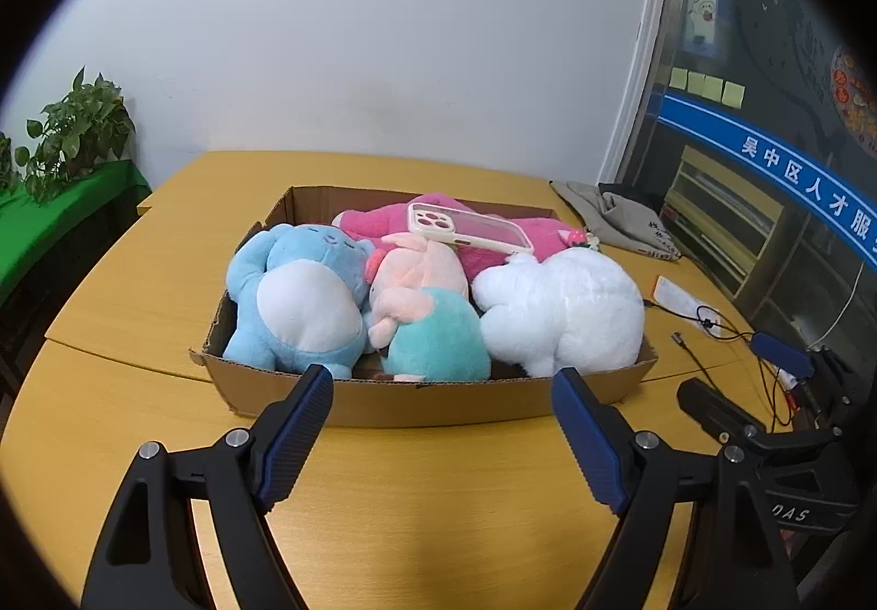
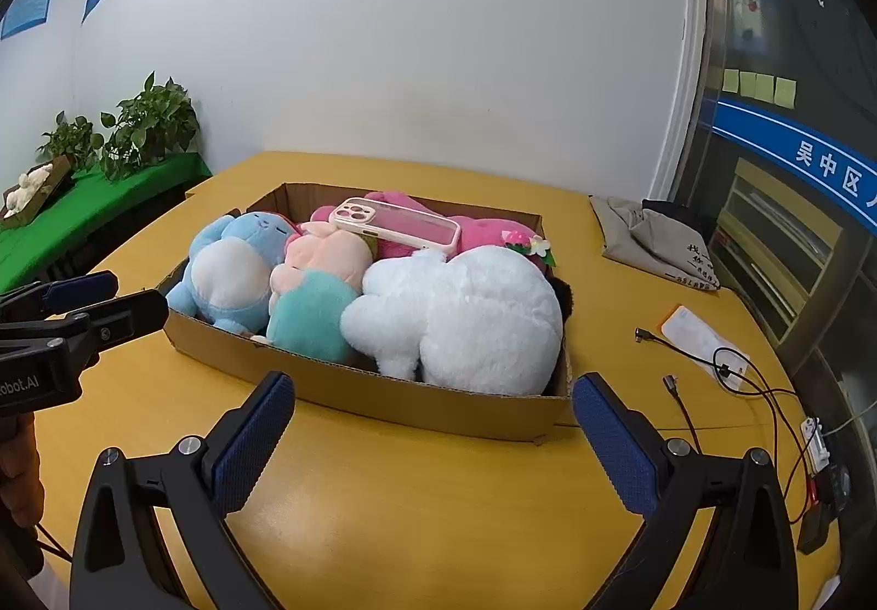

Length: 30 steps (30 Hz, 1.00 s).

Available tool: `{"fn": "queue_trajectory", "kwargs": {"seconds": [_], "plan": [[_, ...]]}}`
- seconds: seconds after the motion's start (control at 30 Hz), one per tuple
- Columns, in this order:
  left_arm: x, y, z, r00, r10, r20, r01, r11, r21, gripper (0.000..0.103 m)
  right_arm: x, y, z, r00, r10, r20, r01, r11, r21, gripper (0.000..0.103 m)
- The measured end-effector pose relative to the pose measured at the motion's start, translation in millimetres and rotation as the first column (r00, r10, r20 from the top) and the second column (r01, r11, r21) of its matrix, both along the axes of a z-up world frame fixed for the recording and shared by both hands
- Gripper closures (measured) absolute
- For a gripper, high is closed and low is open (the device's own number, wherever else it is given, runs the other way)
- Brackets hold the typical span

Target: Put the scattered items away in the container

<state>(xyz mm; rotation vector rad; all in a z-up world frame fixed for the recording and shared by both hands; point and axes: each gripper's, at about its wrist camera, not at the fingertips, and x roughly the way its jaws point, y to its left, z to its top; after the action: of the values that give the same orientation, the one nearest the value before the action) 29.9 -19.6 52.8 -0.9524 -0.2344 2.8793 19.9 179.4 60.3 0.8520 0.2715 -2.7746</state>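
Observation:
A shallow cardboard box (image 1: 427,399) (image 2: 438,404) sits on the yellow table. In it lie a blue plush (image 1: 299,295) (image 2: 227,264), a pink and teal plush (image 1: 427,314) (image 2: 315,295), a white plush (image 1: 564,311) (image 2: 466,317) and a magenta plush (image 1: 378,221) (image 2: 482,232). A pink phone case (image 1: 466,226) (image 2: 397,223) rests on top of them. My left gripper (image 1: 441,404) is open and empty in front of the box; it also shows at the left of the right wrist view (image 2: 104,297). My right gripper (image 2: 433,418) is open and empty before the box's near wall.
A grey cloth bag (image 1: 619,218) (image 2: 652,237) lies at the table's back right. A white card (image 1: 685,303) (image 2: 701,336) and black cables (image 1: 729,336) (image 2: 729,380) lie to the right. Potted plants (image 1: 77,127) (image 2: 148,122) stand on a green-covered side table at left.

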Motion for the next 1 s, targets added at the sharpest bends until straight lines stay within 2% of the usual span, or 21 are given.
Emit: {"fn": "queue_trajectory", "kwargs": {"seconds": [1.0], "plan": [[-2.4, 9.9, -4.4, 0.999, 0.035, 0.008, -0.034, 0.998, -0.06, 0.021, -3.3, 8.6, -7.9, 0.998, -0.063, 0.01, 0.063, 0.998, -0.02, 0.0]]}}
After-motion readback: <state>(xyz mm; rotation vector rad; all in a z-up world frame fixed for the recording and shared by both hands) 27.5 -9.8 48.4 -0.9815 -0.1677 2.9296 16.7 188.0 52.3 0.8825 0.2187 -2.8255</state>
